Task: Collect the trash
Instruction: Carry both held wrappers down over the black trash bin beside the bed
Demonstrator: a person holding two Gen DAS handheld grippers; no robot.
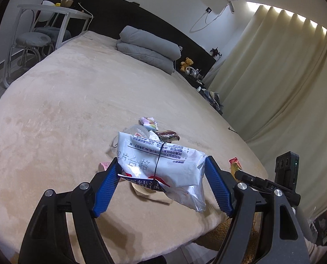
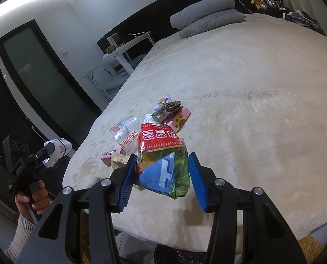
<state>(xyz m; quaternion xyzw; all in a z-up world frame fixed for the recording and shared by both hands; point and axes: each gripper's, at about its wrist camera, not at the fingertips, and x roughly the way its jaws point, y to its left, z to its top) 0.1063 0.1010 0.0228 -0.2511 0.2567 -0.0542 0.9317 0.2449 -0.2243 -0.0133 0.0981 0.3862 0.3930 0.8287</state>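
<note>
**Both grippers lifted with wrappers over the bed**

The beige bed (image 1: 75, 110) carries a litter pile (image 2: 161, 114) near its edge — bottle, boxes, wrappers. The left gripper (image 1: 161, 171) clamps a white printed bag (image 1: 163, 160); the right gripper (image 2: 162, 169) pinches a red-and-green snack packet (image 2: 163, 162), both held above the bed.

One bed (image 2: 240, 88), two stools (image 1: 34, 38), one teddy bear (image 1: 187, 63).

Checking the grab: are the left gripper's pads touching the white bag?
Touching: the left wrist view shows both blue pads pressed against the white bag.
</note>
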